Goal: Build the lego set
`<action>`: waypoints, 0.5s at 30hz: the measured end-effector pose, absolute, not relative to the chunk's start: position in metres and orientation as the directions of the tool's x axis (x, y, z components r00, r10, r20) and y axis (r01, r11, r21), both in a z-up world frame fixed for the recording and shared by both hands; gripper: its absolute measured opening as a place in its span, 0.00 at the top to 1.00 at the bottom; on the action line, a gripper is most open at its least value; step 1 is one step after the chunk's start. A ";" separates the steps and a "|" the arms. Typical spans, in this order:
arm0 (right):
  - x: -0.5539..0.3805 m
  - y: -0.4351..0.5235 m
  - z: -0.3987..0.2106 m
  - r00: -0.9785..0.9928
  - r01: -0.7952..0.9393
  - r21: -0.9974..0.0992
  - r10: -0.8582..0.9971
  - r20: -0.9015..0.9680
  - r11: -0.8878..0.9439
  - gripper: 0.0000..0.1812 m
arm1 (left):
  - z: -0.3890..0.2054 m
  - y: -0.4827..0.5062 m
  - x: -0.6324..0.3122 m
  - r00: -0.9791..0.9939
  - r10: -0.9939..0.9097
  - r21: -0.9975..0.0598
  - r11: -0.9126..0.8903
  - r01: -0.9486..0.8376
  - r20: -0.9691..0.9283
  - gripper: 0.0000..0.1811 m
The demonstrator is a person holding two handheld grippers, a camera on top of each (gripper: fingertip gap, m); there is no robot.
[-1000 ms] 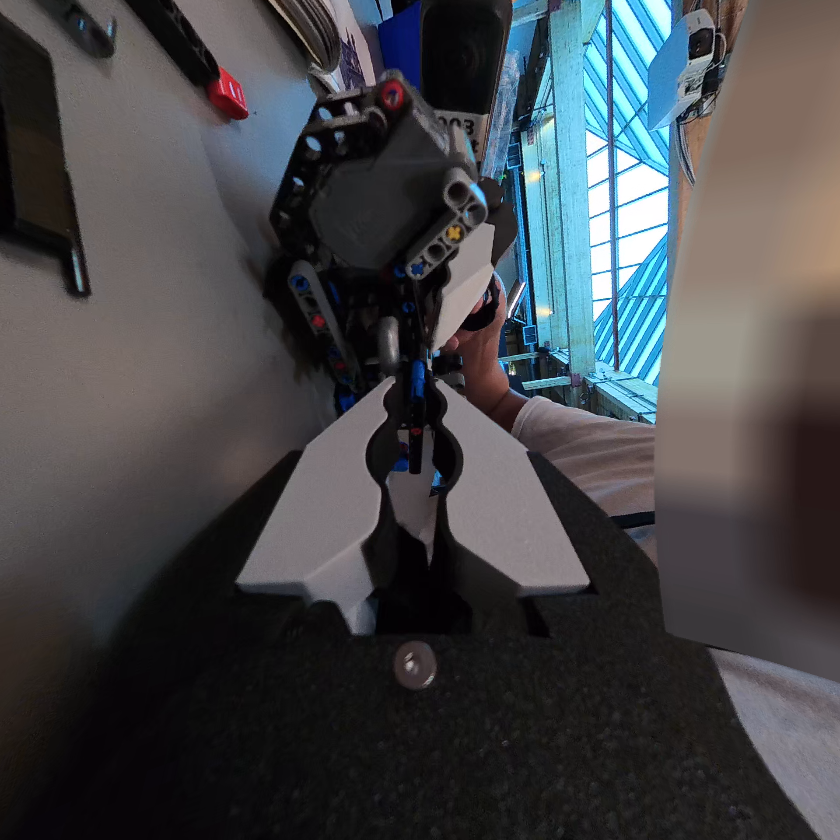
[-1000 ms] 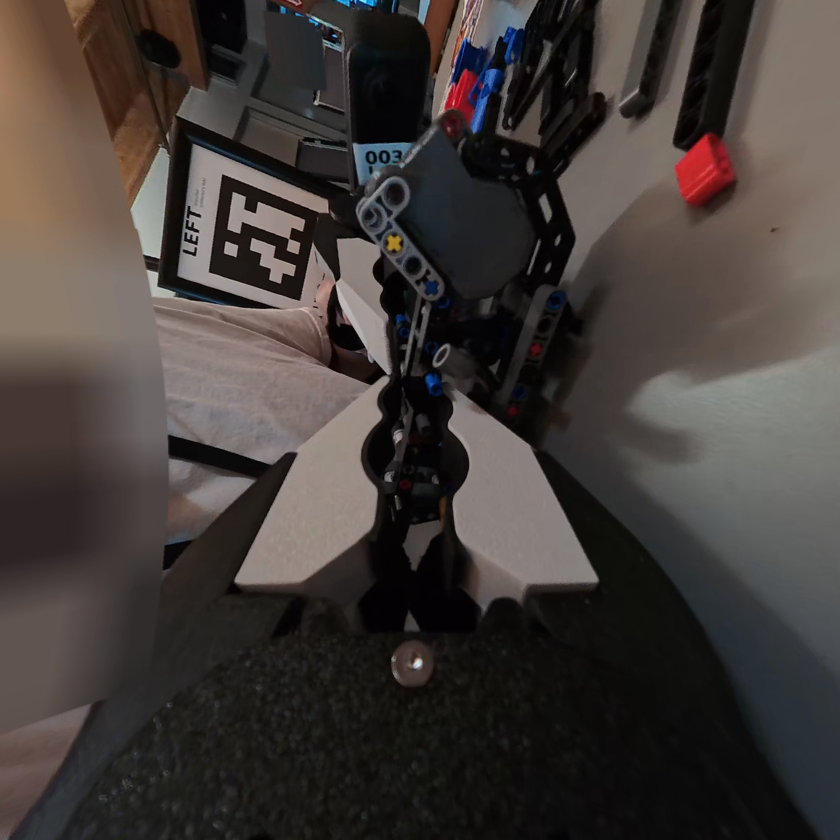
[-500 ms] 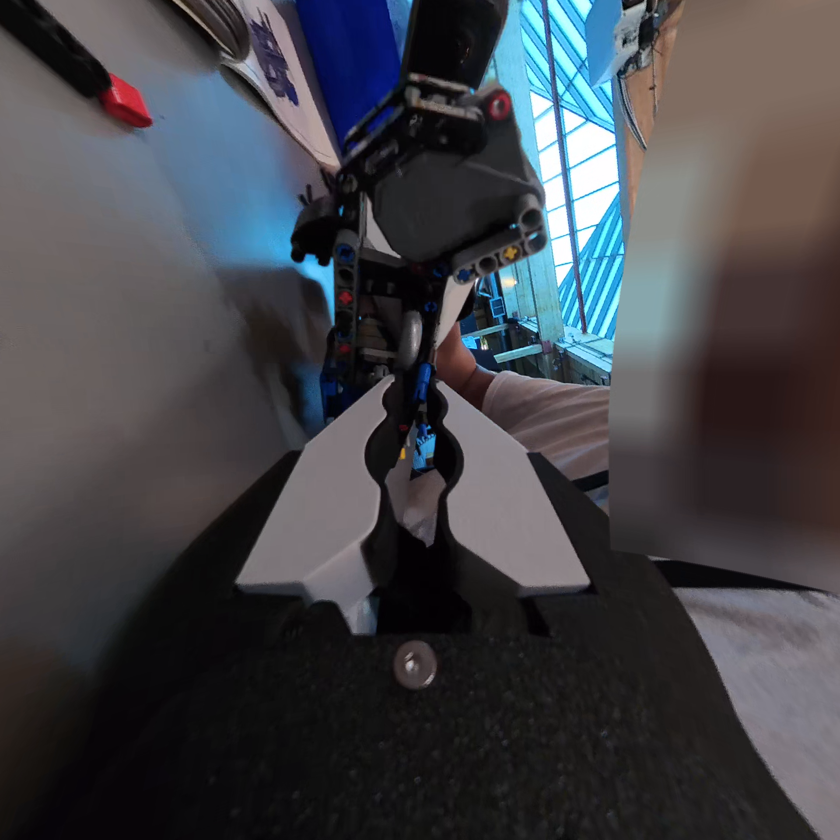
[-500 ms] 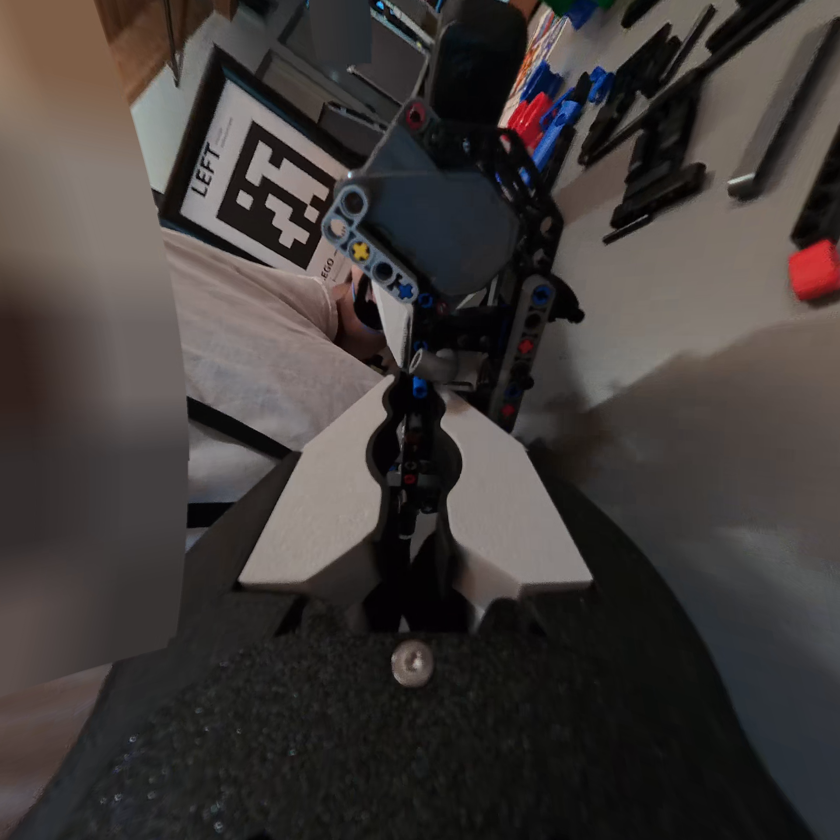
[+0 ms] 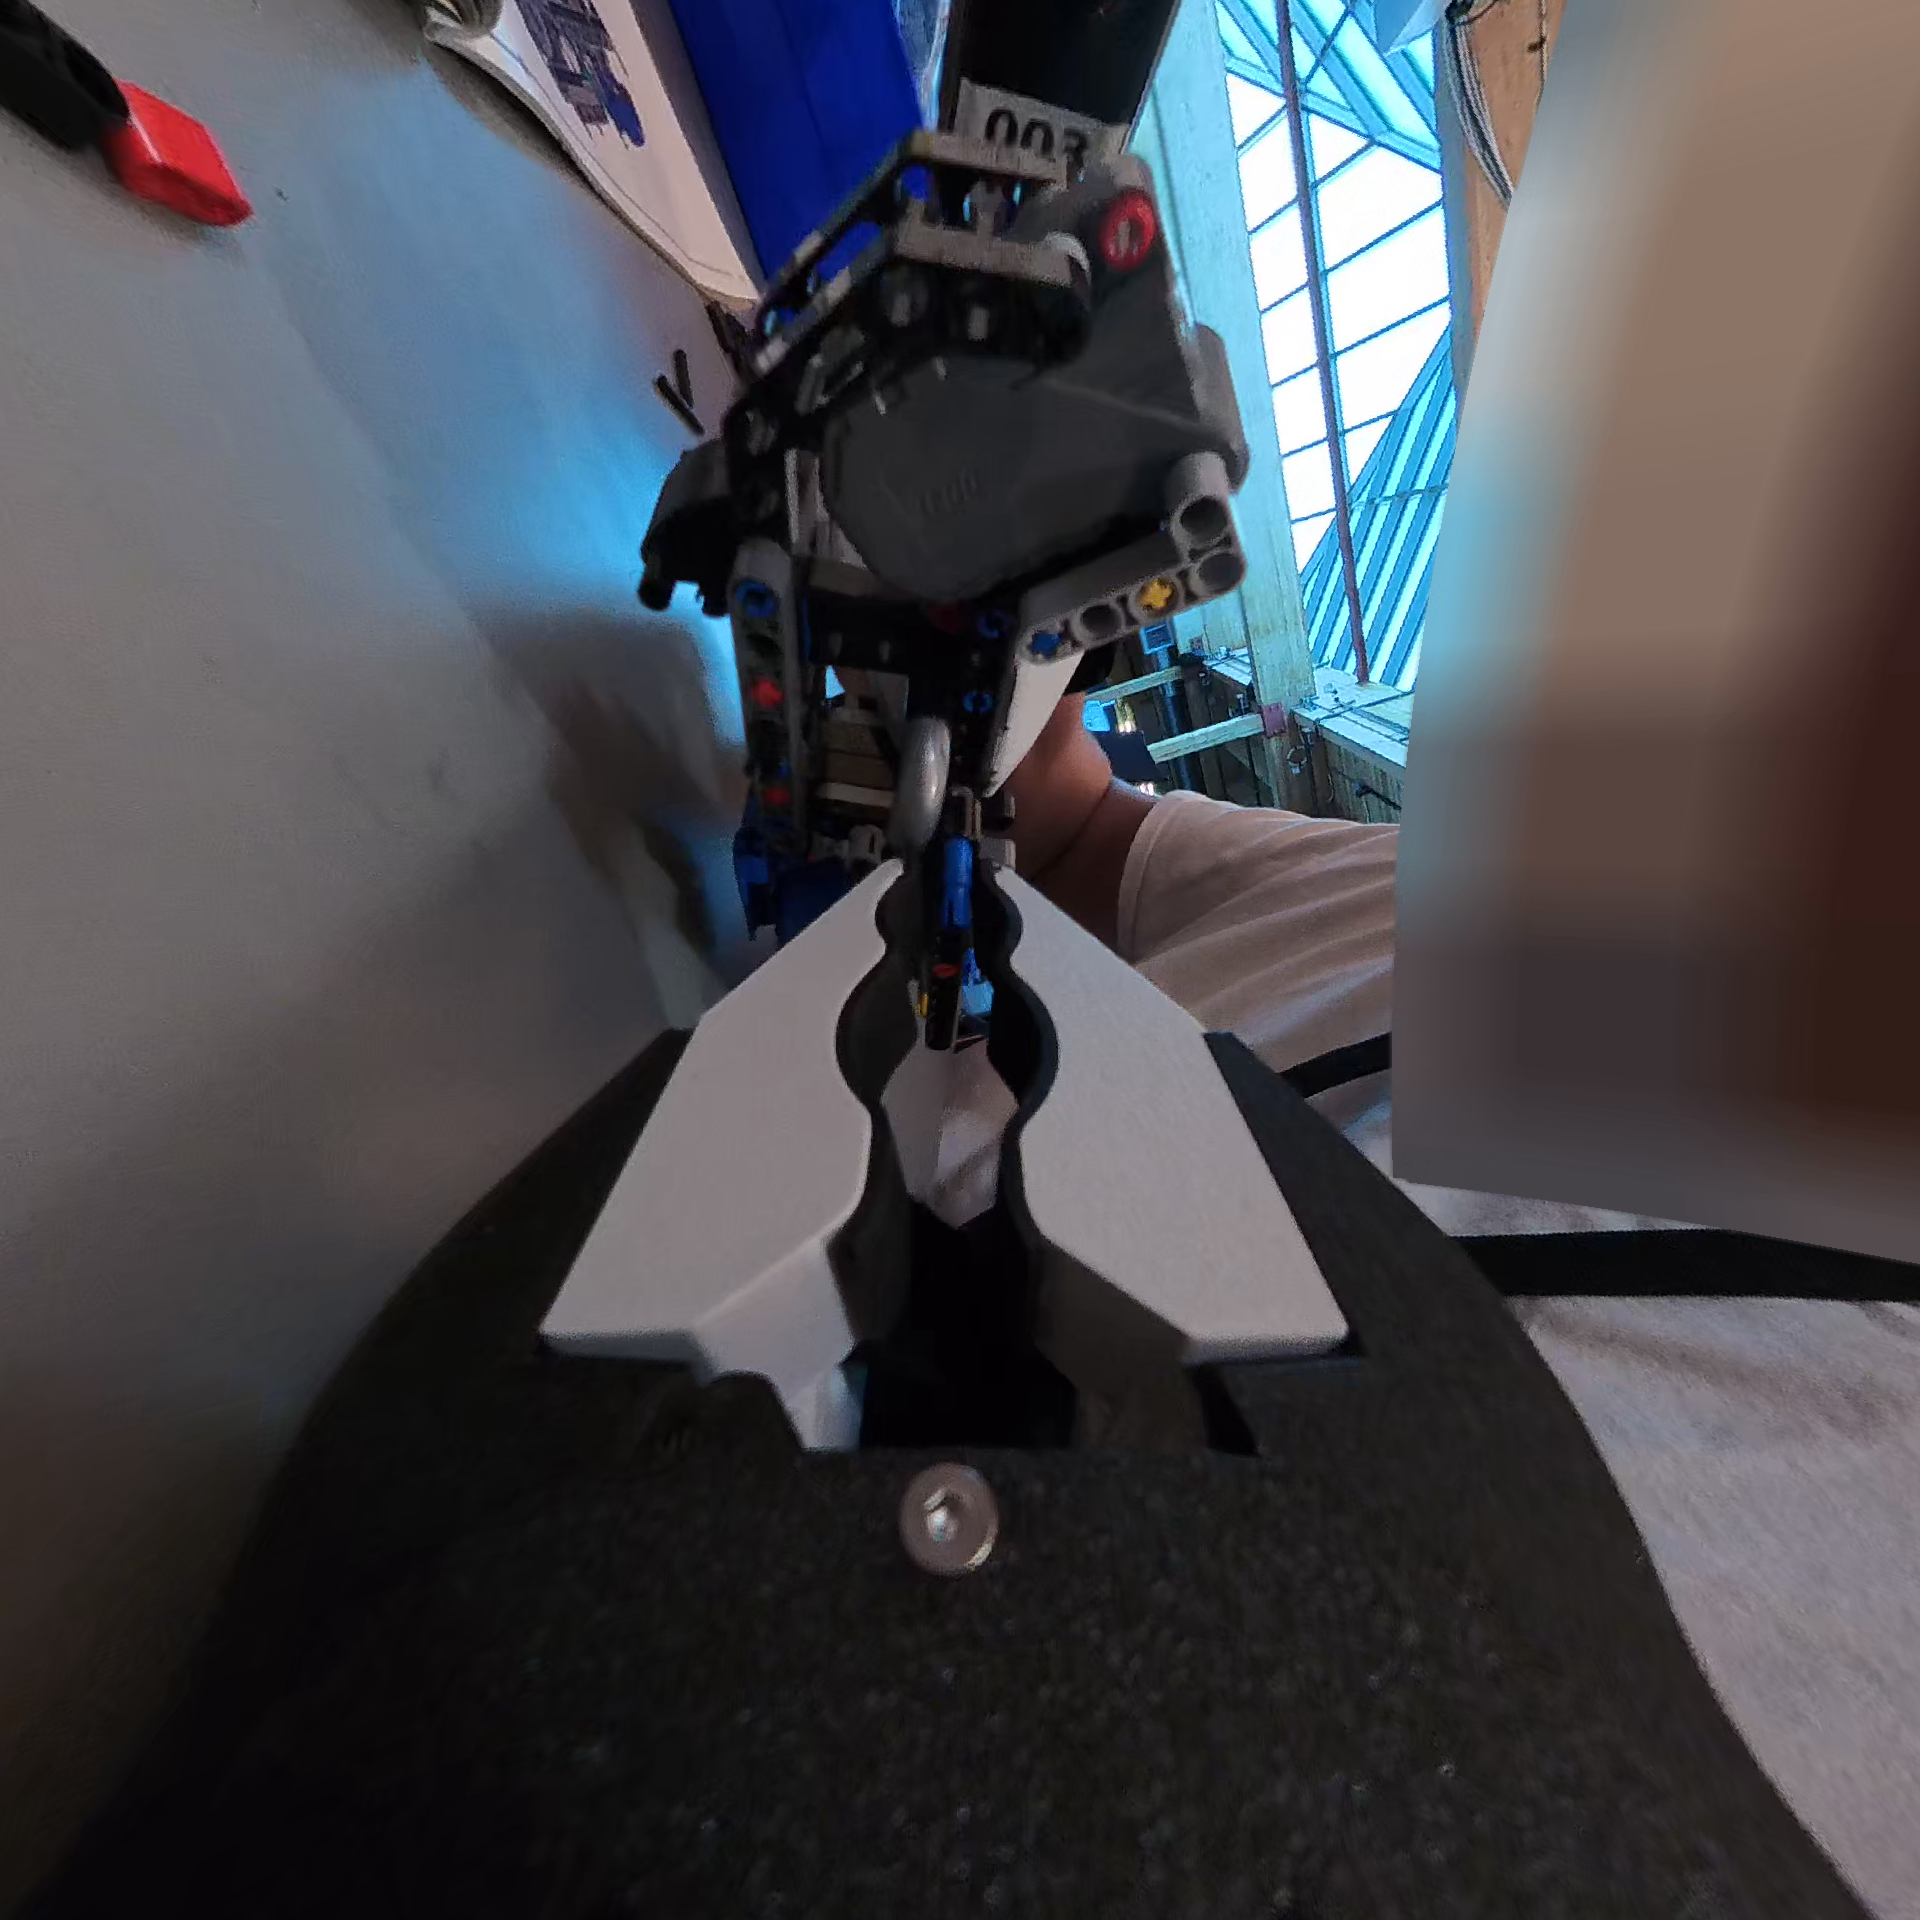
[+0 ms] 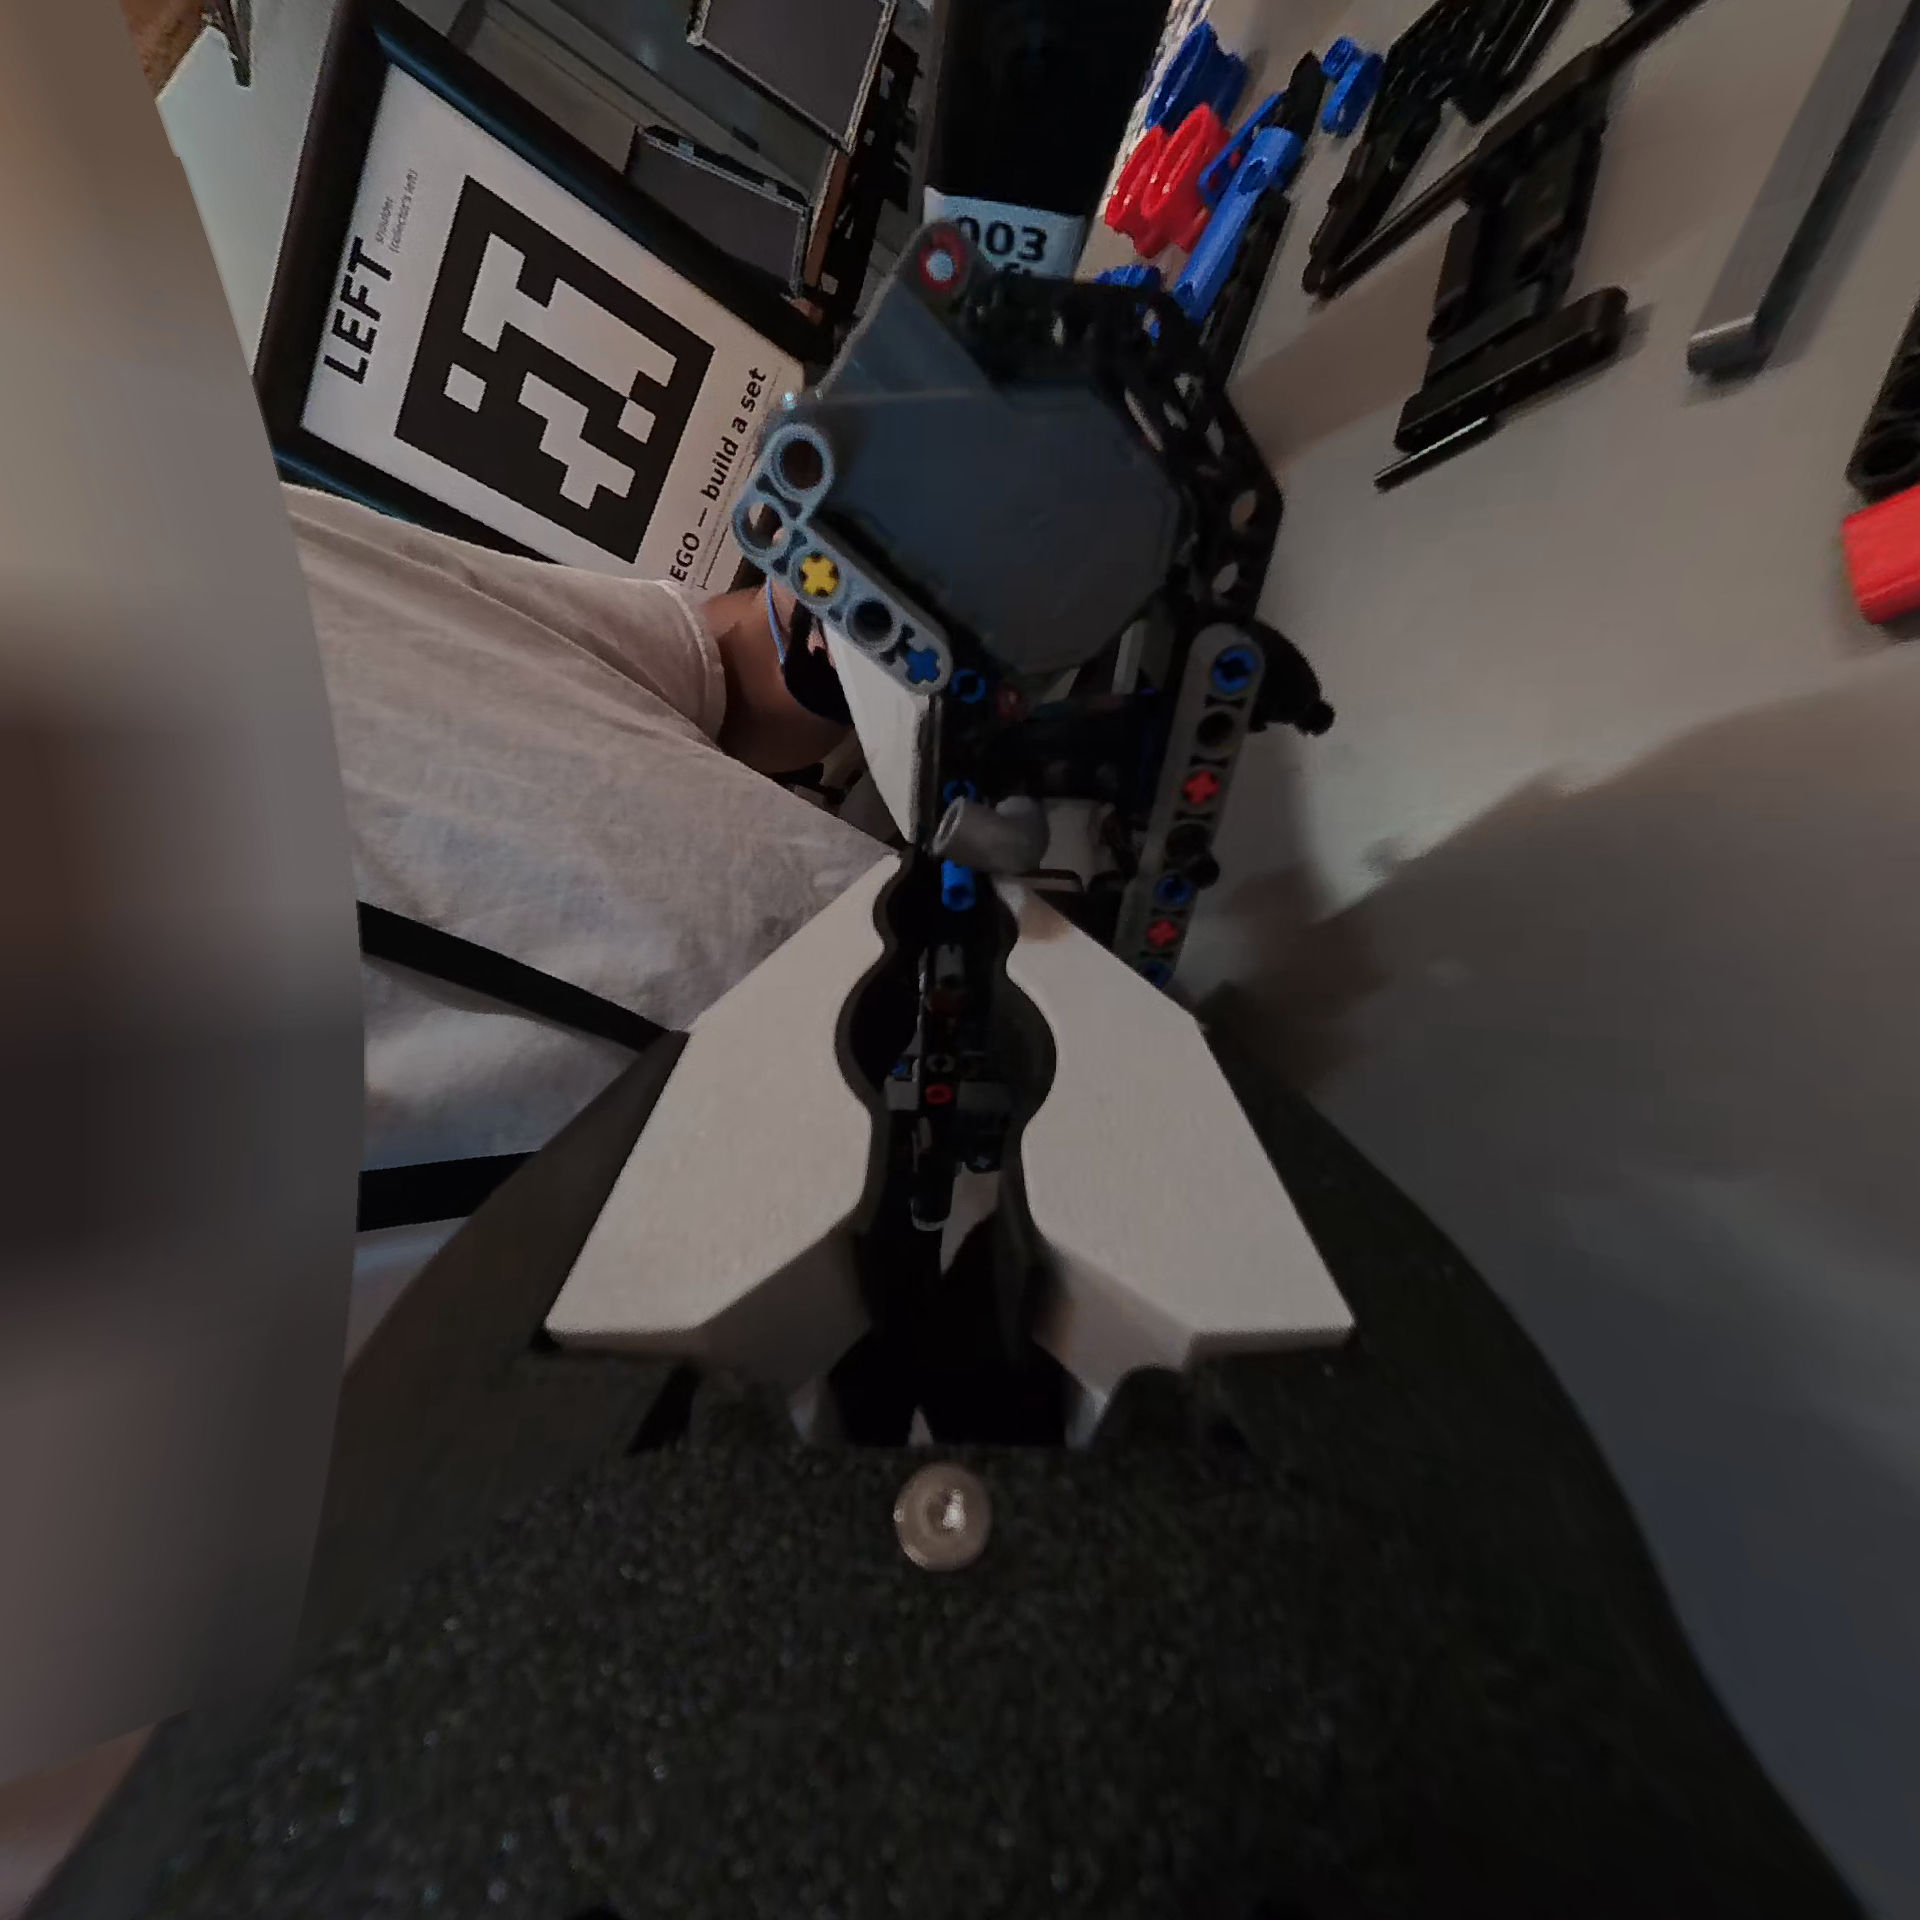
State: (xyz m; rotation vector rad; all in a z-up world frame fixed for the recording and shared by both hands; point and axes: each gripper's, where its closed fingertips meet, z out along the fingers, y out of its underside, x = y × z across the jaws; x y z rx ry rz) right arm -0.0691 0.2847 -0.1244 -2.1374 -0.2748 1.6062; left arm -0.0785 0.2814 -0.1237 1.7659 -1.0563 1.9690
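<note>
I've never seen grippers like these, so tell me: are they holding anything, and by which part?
Both hold the lego assembly: the left gripper and right gripper each pinch its thin black beam at the lower end.

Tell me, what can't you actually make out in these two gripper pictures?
- Left wrist view: where the left gripper pinches the lego model; its fingers hide it.
- Right wrist view: the model's underside, behind the right gripper.
- Right wrist view: loose parts at the top edge, cut off and blurred.
- Both views: mosaic patches cover one side.

Pale grey table [image 6: 1558, 582], loose black beams [image 6: 1496, 270], red brick [image 5: 177, 171], blue pieces [image 6: 1247, 177]
</note>
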 end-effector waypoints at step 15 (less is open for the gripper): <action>-0.070 0.282 -0.128 0.245 -0.110 -0.464 0.428 -0.870 -0.879 0.96 | -0.127 0.279 -0.080 -0.199 -0.222 -0.298 -0.657 -0.693 0.954 0.97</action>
